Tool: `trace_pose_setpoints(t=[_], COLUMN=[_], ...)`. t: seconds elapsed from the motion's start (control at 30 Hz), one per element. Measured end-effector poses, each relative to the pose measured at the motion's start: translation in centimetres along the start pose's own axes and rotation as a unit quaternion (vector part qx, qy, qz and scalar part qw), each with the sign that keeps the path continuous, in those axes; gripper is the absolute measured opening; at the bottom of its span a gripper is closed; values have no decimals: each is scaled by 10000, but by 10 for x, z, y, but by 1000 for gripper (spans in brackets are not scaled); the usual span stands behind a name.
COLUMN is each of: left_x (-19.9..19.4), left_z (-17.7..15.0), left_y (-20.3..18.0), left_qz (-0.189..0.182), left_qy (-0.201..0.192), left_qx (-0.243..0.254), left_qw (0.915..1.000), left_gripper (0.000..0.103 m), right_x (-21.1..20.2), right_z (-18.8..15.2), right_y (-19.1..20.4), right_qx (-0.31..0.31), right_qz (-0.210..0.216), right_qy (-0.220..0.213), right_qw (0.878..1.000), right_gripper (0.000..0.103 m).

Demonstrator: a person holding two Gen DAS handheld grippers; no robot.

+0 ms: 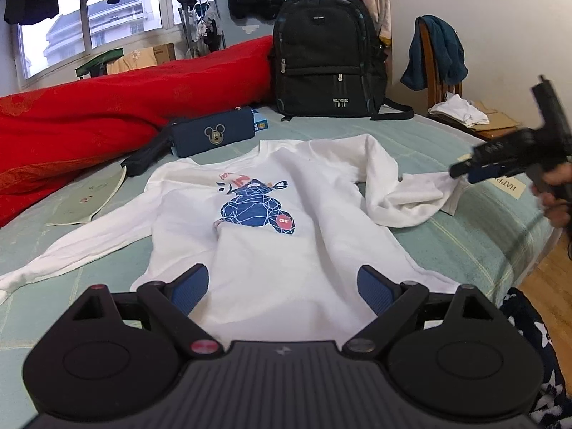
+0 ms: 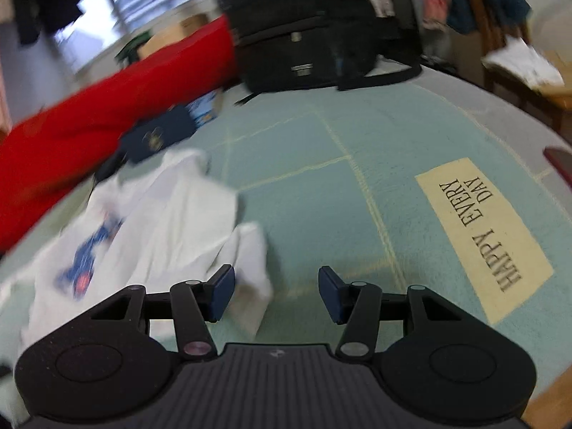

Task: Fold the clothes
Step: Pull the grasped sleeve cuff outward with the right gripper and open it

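Left wrist view, far left: a red quilt (image 1: 107, 114) lies bunched along the bed's edge below the window. Beside it, on the pale green bedsheet (image 1: 464, 236), a dark blue case (image 1: 211, 136) with a cartoon mouse emblem rests near the collar of the garment.

Centre: a white long-sleeved shirt (image 1: 271, 236) lies face up on the sheet, its blue geometric print showing. Its one sleeve runs out flat toward the left edge of the picture; the other sleeve is crumpled and doubled back on the right. The left gripper (image 1: 282, 289) hovers over the shirt's hem with its blue pads wide apart; nothing sits between them and they press on no cloth.

Behind, a black backpack (image 1: 329, 53) stands upright at the far side of the bed.

Right: a wooden chair (image 1: 439, 71) carries a teal garment over its back. The right gripper (image 1: 461, 173), held by a hand (image 1: 556, 196), is at the end of the crumpled sleeve. In the right wrist view, which is blurred, that gripper's fingers (image 2: 223, 293) stand apart, the sleeve's cuff lying just past the left pad and not pinched. A cream label (image 2: 482, 236) reading "HAPPY EVERY DAY" is printed on the sheet to its right.
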State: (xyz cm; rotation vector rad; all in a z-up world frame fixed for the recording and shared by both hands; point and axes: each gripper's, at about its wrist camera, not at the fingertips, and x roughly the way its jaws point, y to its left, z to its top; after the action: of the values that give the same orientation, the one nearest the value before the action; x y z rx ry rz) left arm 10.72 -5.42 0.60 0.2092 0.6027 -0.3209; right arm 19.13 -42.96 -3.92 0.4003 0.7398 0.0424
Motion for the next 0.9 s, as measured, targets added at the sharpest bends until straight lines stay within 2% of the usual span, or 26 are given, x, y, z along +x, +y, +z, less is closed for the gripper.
trace_pose_setpoints(t=[0.1, 0.13, 0.2, 0.23, 0.27, 0.37, 0.5, 0.73, 0.9], left_x=[3, 4, 7, 8, 10, 13, 15, 21, 27], left_z=[0, 0, 0, 1, 1, 2, 1, 1, 3], left_y=[-1, -1, -2, -3, -4, -8, -13, -17, -18], left_qz=[56, 66, 76, 82, 89, 82, 47, 116, 201], left_qy=[63, 85, 124, 143, 159, 179, 197, 278, 342], left_qx=[10, 16, 32, 38, 51, 99, 158, 187, 177], left_qw=[10000, 9999, 9999, 9999, 9998, 9998, 9997, 9994, 9991], left_gripper=[90, 90, 90, 90, 90, 90, 90, 90, 90], right_x=[20, 26, 34, 34, 32, 23, 19, 34, 41], right_z=[-5, -7, -14, -19, -19, -14, 18, 73, 102], right_y=[9, 13, 24, 32, 36, 41, 24, -26, -57], right_qx=[-226, -319, -671, -984, -1161, -1541, -1825, -2004, -1980], right_qz=[18, 23, -24, -94, -146, -374, -1209, -2569, -3060], right_qy=[242, 331, 435, 426, 387, 199, -158, -522, -662], right_qw=[9995, 9989, 9968, 9942, 9924, 9871, 9756, 9440, 9289], right_gripper=[55, 50, 36, 24, 19, 18, 18, 18, 18])
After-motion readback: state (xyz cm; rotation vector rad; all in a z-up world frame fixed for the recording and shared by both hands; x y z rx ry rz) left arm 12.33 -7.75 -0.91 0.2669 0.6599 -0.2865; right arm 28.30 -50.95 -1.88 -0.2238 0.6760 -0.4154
